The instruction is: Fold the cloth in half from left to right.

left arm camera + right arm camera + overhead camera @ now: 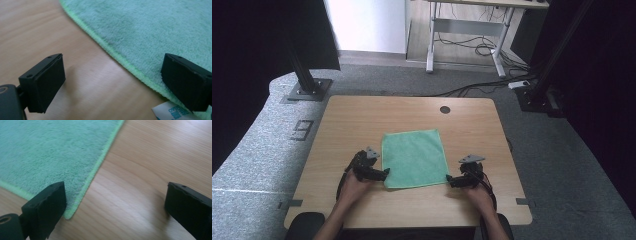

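While the green cloth (414, 158) is lying flat at table centre, the left gripper (384, 173) at seven o'clock and the right gripper (449, 180) at five are straddling its near corners, jaws spread; gripping and folding are still waiting.

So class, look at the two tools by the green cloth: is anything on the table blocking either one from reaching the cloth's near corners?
Nothing visible does. The left tool and right tool sit open at the cloth's near corners, with bare table around them. A white label sticks out at the left corner, part of the cloth.
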`<state>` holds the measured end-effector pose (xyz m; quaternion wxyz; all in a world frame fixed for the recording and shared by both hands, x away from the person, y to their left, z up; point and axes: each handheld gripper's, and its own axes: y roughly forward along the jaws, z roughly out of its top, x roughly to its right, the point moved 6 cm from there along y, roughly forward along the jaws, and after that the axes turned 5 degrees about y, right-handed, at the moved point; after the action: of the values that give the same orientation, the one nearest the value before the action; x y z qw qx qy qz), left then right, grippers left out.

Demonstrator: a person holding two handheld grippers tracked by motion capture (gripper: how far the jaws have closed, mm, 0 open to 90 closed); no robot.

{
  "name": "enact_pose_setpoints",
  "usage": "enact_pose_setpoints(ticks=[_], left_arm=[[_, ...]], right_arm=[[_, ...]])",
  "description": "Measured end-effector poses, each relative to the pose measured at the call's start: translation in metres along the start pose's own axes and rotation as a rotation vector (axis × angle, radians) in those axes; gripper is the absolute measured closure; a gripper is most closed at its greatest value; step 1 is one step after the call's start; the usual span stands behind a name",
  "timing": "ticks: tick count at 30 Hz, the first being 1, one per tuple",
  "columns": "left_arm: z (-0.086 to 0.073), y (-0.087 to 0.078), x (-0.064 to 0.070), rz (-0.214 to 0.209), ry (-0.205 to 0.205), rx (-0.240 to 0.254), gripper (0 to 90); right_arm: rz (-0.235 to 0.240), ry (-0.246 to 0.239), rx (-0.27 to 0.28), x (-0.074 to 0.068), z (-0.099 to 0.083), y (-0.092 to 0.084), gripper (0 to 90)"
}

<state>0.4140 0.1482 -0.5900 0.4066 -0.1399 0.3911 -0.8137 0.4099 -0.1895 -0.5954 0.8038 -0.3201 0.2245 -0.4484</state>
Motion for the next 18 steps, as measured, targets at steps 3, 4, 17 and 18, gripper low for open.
enact_pose_setpoints(ticks=[3,4,17,18], left_arm=[[-0.002,-0.003,0.018,-0.034,0.020,0.000,5.7],[-0.002,-0.003,0.018,-0.034,0.020,0.000,5.7],[0.026,0.003,-0.023,-0.014,-0.050,0.060,4.4],[0.029,0.005,-0.030,-0.009,-0.061,0.065,4.6]], right_arm=[[-0.020,0.022,0.005,0.012,-0.001,-0.002,4.1],[-0.030,0.033,0.008,0.017,-0.002,-0.003,4.1],[-0.047,0.052,0.033,0.028,-0.005,-0.003,0.0],[-0.048,0.053,0.033,0.028,-0.005,-0.003,0.0]])
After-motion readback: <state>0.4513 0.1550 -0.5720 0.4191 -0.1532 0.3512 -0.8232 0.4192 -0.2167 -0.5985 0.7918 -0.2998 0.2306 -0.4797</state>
